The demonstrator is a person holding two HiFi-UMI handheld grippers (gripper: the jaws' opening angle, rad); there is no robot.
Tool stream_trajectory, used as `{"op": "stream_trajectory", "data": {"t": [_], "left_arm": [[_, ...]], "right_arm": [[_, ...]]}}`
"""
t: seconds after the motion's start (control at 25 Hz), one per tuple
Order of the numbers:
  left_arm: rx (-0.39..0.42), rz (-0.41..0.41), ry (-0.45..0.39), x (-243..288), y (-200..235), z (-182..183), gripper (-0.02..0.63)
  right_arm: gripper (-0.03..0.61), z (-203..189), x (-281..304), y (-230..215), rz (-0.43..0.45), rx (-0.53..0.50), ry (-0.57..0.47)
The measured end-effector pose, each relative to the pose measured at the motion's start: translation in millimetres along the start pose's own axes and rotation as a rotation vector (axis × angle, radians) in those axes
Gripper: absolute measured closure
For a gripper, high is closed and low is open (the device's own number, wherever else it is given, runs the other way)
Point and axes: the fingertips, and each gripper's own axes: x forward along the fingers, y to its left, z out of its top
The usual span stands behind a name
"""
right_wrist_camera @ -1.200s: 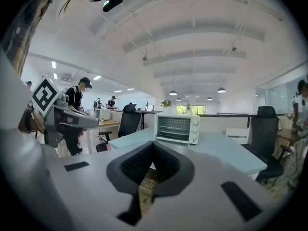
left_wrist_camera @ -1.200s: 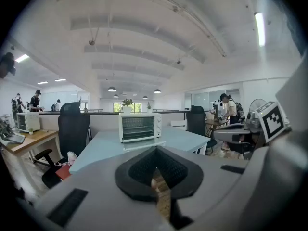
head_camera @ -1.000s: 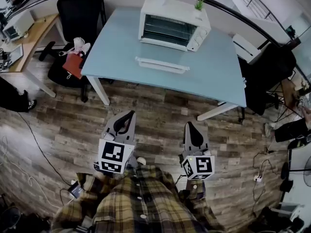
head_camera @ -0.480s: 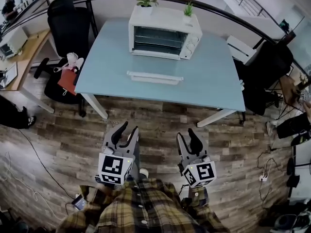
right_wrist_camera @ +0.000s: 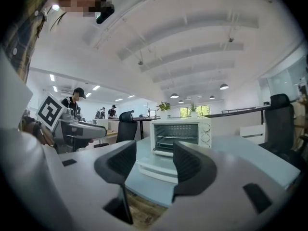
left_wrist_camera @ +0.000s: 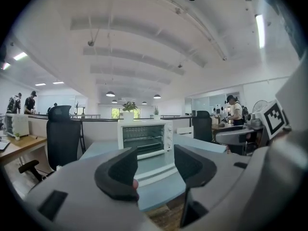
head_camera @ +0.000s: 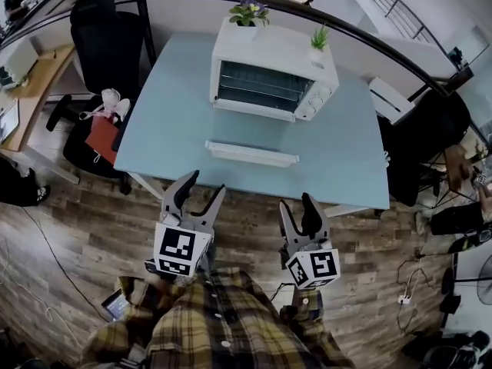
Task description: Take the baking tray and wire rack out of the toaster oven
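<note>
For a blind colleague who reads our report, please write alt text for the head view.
A white toaster oven, door folded down, stands on a light blue table in an office. Below, over the wooden floor, a person in a plaid shirt holds the left gripper and right gripper toward it; their jaws have just been opening, with nothing between them.

Person wears a yellow-brown plaid button-front shirt (head_camera: 219, 321). The left hand-held gripper (head_camera: 206, 184) and right hand-held gripper (head_camera: 298, 204) have grey bodies, black pads (left_wrist_camera: 118, 174) and white square-marker cubes (head_camera: 182, 250).
</note>
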Motion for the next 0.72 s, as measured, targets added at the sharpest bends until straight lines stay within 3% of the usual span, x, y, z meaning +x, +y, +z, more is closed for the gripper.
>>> {"op": "stream_trajectory", "data": {"t": [0.32,0.72], "left_arm": [[-0.003,-0.030,0.004,63.1,65.5,18.2,0.377],[-0.030,-0.060,0.064,99.3,93.6,3.1,0.382]], "right_arm": [[0.356,15.4,88.1,-17.0,-0.034,0.021,0.002],[0.356,13.1,132.7,-34.8,-0.086,0.018,0.043]]}}
